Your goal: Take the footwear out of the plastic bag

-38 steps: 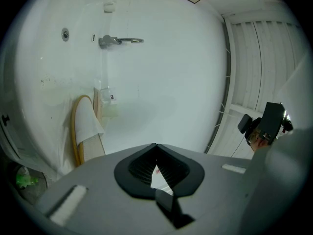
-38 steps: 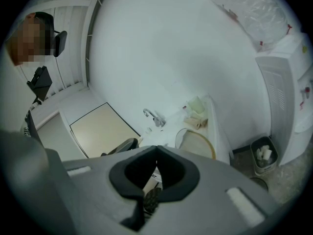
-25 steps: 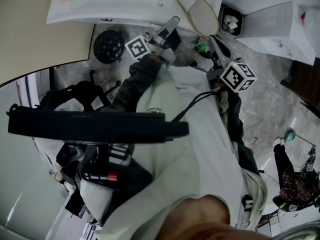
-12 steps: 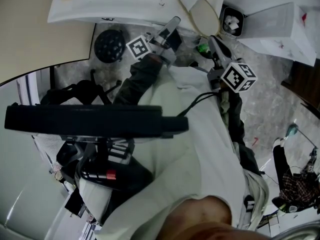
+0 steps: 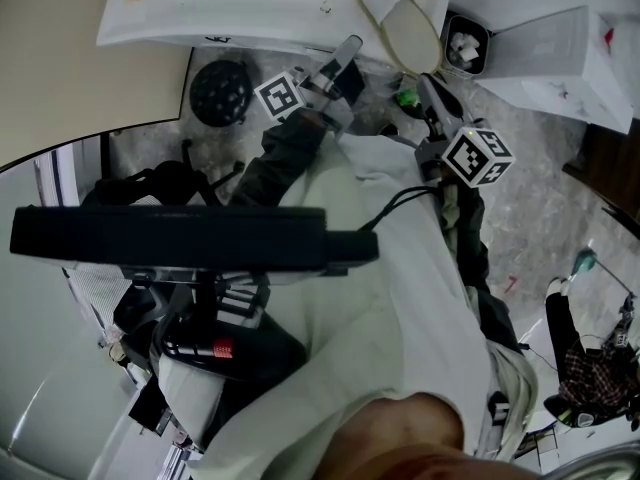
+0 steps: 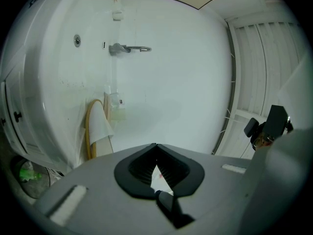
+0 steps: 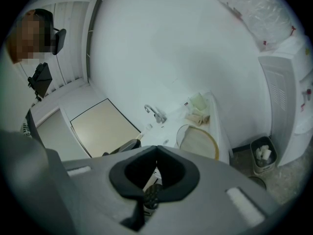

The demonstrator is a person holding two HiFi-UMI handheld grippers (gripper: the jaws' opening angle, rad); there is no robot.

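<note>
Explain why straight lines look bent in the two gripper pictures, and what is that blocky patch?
Left gripper view: a wide-angle lens bows the slatted panel and blackens the corners. Right gripper view: same bulge; the blocky patch at upper left was laid on afterwards to hide a face. Head view: even light, but a dark bar near the camera hides the middle.

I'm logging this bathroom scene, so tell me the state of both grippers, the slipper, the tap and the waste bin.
left gripper: shut, nothing between its jaws.
right gripper: shut, empty.
slipper: lying on the rim of the bathtub, neither gripper on it.
tap: no water seen running.
waste bin: open at the top, crumpled paper inside.
</note>
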